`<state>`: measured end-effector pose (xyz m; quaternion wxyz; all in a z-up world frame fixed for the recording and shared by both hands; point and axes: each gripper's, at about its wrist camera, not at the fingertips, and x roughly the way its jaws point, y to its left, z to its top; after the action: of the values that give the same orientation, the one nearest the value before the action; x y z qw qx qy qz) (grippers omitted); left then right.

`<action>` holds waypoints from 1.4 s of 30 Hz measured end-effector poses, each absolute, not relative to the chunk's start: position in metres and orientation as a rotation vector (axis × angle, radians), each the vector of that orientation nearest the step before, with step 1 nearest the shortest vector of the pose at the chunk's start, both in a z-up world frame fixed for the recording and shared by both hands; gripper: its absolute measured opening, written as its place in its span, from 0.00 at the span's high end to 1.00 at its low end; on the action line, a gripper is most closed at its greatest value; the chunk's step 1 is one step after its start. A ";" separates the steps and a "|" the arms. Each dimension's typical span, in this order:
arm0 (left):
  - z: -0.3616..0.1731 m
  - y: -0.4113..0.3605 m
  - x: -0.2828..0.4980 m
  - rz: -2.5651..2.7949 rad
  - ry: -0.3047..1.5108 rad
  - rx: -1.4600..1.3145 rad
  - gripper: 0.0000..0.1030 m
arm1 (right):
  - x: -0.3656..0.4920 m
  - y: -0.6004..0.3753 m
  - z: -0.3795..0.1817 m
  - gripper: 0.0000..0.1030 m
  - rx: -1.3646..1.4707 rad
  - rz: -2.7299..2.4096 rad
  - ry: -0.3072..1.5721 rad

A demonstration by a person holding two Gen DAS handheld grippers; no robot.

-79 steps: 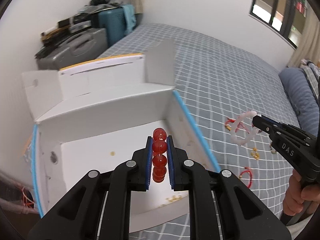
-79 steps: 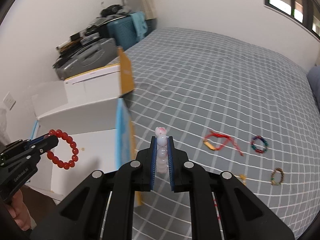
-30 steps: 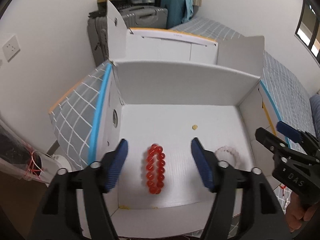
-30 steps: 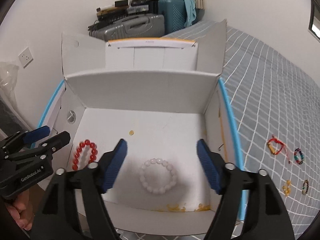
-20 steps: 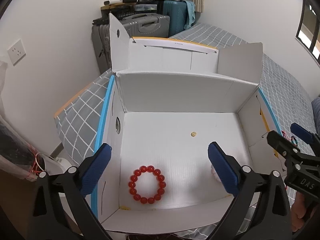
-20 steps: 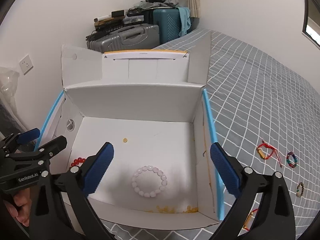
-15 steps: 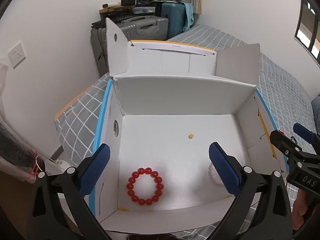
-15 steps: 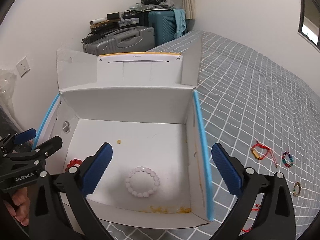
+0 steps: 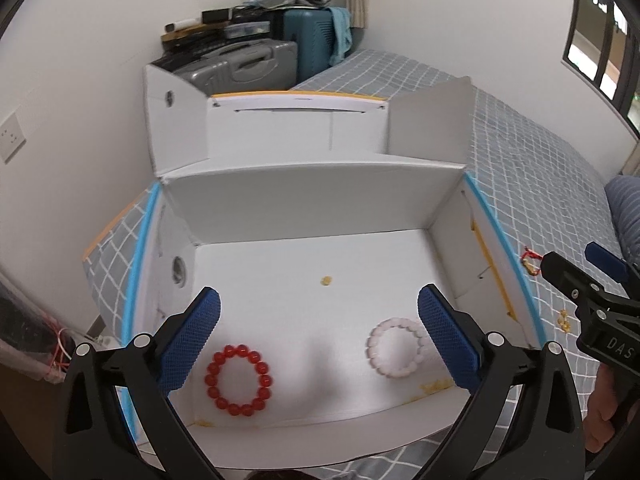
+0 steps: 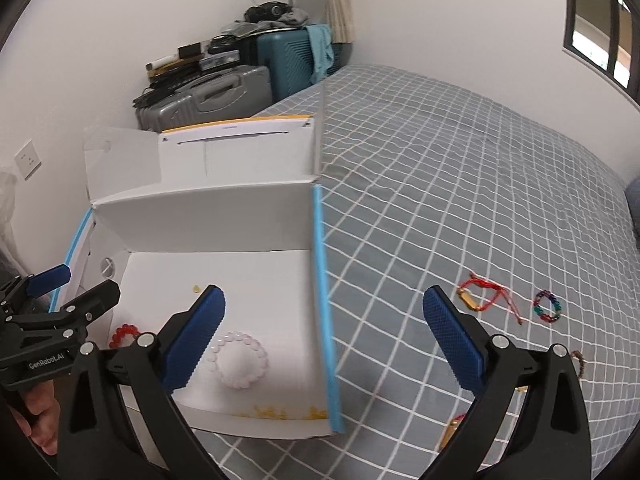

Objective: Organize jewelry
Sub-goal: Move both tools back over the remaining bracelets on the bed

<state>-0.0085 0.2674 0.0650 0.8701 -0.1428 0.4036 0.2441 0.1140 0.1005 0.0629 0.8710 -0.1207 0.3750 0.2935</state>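
Note:
A white cardboard box with blue edges sits open on the bed. A red bead bracelet and a pale pink bead bracelet lie on its floor. Both show in the right wrist view, red bracelet and pink bracelet. My left gripper is open and empty above the box. My right gripper is open and empty over the box's right wall. A red string bracelet and a multicolour bead bracelet lie on the bedsheet to the right.
The checked grey bedsheet stretches right of the box. Suitcases stand against the wall behind it. Small gold pieces and another bracelet lie on the sheet. A dark pillow is at the far right.
Both grippers released their bracelets into the box and opened wide. They have since pulled back; the right gripper has swung right toward the bedsheet.

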 end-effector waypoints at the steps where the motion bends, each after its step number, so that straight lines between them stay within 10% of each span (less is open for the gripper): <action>1: 0.066 0.264 -0.005 0.502 0.843 -0.296 0.05 | 0.115 0.097 0.063 0.07 -0.250 0.608 0.783; 42: 0.036 0.047 0.127 0.123 0.930 -0.042 0.06 | 0.192 -0.157 0.031 0.07 -0.058 0.208 0.845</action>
<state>0.1273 0.0466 0.0363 0.8919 -0.0204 0.4479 0.0592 0.1920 -0.1575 0.0311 0.9064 -0.0279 0.4092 0.1006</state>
